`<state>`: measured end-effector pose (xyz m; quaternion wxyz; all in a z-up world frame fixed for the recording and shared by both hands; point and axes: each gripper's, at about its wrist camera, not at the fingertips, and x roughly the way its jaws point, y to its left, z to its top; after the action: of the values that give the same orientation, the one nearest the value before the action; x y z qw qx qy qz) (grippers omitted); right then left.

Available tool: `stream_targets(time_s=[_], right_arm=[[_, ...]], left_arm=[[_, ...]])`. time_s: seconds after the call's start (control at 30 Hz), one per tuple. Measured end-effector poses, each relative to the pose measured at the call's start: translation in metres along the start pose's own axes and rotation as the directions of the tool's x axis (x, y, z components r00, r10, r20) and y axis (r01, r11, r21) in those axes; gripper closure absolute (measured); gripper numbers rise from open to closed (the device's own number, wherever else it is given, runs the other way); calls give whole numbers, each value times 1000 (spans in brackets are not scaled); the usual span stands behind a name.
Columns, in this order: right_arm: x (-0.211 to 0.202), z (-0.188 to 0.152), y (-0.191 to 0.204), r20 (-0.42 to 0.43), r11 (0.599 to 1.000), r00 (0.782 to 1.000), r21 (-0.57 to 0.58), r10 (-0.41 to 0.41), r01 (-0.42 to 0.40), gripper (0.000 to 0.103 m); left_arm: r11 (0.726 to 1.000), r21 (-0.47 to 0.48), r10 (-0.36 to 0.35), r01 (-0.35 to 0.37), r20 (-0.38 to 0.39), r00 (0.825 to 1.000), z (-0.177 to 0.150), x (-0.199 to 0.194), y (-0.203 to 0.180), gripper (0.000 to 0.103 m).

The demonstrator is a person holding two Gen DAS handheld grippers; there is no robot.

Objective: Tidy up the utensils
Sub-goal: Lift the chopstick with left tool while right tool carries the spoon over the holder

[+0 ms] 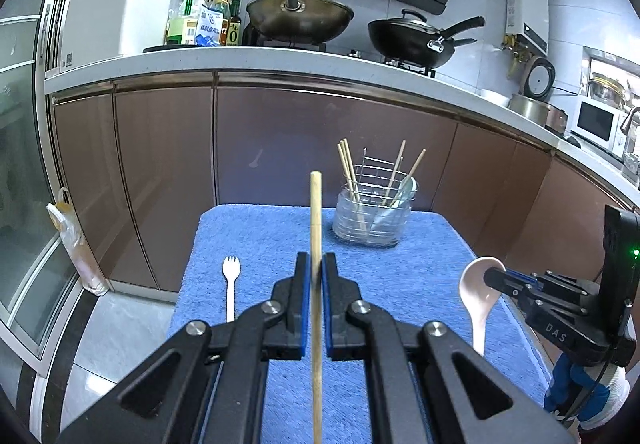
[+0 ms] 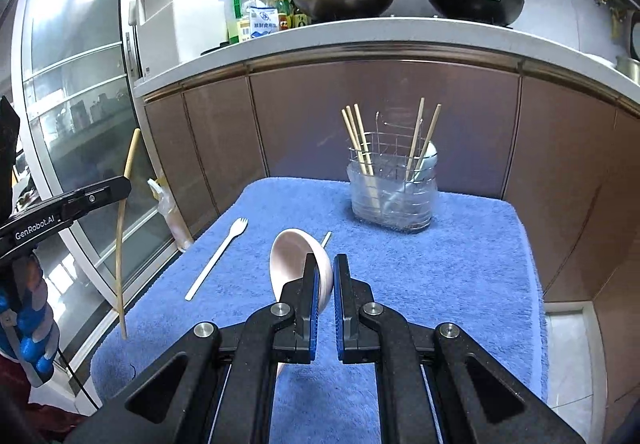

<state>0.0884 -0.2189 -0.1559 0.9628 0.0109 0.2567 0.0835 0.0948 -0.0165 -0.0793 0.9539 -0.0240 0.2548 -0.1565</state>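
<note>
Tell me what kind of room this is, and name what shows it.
Most likely a home kitchen: two woks sit on a stove at the counter, oil bottles stand beside them, and a microwave sits further along.

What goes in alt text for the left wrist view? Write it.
The left gripper is shut on an upright wooden chopstick above a blue towel. Beyond stand a utensil holder and, left, a white fork.

"GenRobot.AI" on left claw (image 2: pixel 124 186) arm; "DAS" on right claw (image 1: pixel 490 276) body; salt bag (image 2: pixel 263 22) print unreadable.
</note>
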Motion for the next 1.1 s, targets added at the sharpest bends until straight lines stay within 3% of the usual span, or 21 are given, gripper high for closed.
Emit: stream_targets(time_s=[0.27,0.63,1.1], right_arm=[[-19,-5,-1,36,1000,999,8,-30,30,96],[-57,3,5,150,995,984,-19,-91,95,96],[-64,19,14,221,991,969,-54,-105,120,96]], left_arm=[[1000,6,4,-4,26,1000,-3,-17,-4,98],[1000,29,2,-5,86,996,3,-39,-17,98],[999,46,-10,4,135,991,17,-39,-33,98]])
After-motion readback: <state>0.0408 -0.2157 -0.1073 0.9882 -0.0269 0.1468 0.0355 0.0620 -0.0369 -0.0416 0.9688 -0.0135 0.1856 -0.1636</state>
